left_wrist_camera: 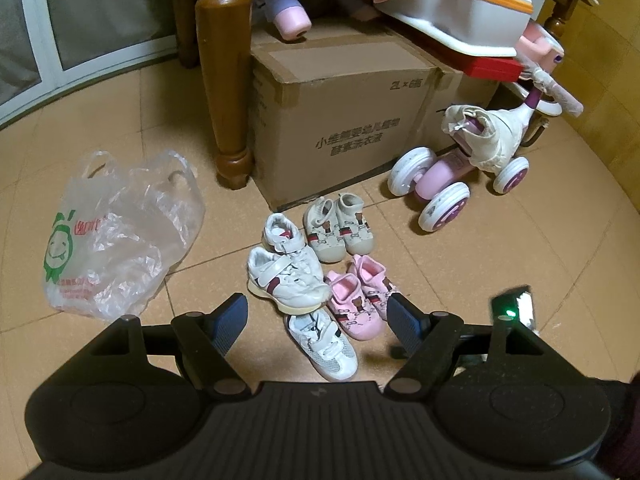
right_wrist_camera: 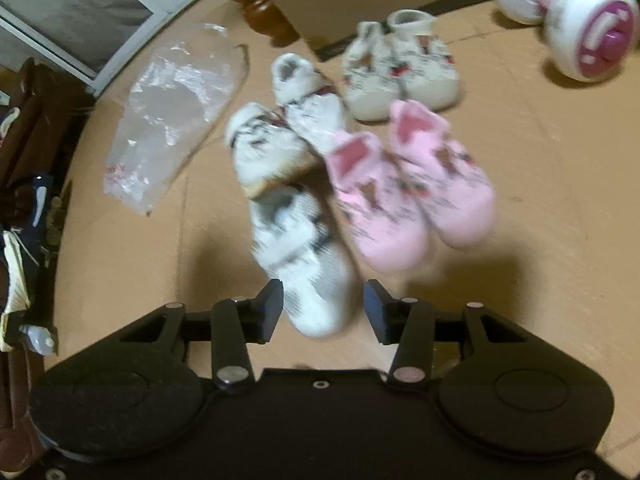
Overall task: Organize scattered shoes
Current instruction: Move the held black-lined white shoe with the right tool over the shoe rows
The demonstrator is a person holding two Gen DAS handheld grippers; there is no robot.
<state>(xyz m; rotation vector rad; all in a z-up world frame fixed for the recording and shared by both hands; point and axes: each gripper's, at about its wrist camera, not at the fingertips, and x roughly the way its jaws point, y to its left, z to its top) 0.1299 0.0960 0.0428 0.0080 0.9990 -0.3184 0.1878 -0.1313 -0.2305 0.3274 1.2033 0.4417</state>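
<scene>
Shoes [left_wrist_camera: 320,272] clustered, toes seemingly toward camera

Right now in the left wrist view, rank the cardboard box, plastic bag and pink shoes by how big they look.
1. cardboard box
2. plastic bag
3. pink shoes, though they lie nearer the camera.

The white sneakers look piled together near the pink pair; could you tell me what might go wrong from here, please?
1. One white sneaker lies tilted across its neighbours, so lifting another may drag or tip it.
2. The mesh sneaker sits close against the pink pair; a wide grasp could nudge that tidy pair apart.
3. The plastic bag lies close beside the shoes and could snag a passing gripper.
</scene>
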